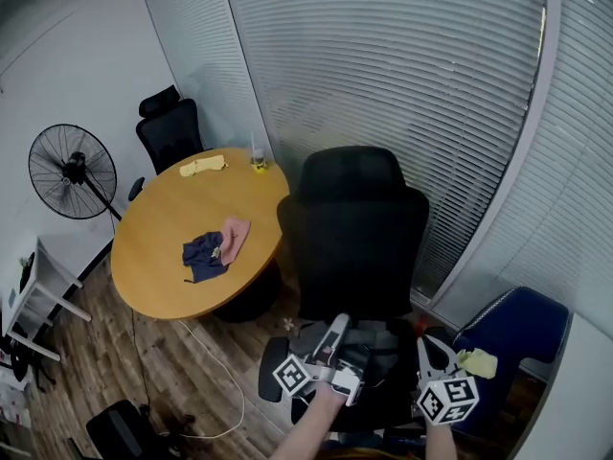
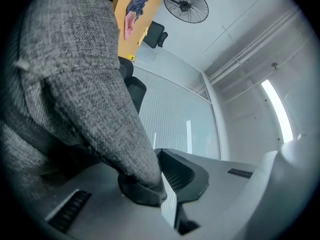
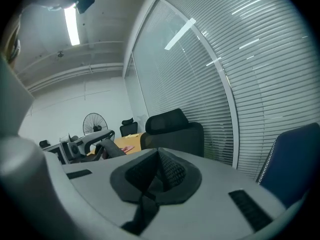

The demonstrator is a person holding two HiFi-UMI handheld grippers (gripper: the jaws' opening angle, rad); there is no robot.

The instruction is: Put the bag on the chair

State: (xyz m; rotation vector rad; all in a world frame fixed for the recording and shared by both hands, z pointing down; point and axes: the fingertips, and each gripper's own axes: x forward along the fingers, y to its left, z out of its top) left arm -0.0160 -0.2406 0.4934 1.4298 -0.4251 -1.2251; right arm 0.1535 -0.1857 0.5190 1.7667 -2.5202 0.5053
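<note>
Holds the grey woven bag (image 2: 75,84) in the left gripper (image 2: 161,181), jaws pinched hard on a fold of its fabric. Carries nothing in the right gripper (image 3: 159,171), jaws pressed together on air. Has the bag low over the seat of the black office chair (image 1: 354,228), just in front of the backrest; cannot tell whether its weight rests there yet.

To finish well: lower until the fabric slackens and the bag sits on the seat, well back from the front edge. Then part the left jaws fully and lift straight up, without dragging the fold along. Keep the right gripper clear of the bag, or ready beside the chair, likely to swivel or roll under a sideways push.

Counted:
- one bag and two grippers
- three chairs: the black office chair, a second black chair (image 1: 170,127) behind the table, a blue chair (image 1: 517,329) at right
- one round wooden table (image 1: 172,223)
- one standing fan (image 1: 72,172)
- three cloths on the table: dark blue cloth (image 1: 204,255), pink cloth (image 1: 236,236), yellow cloth (image 1: 203,167)
</note>
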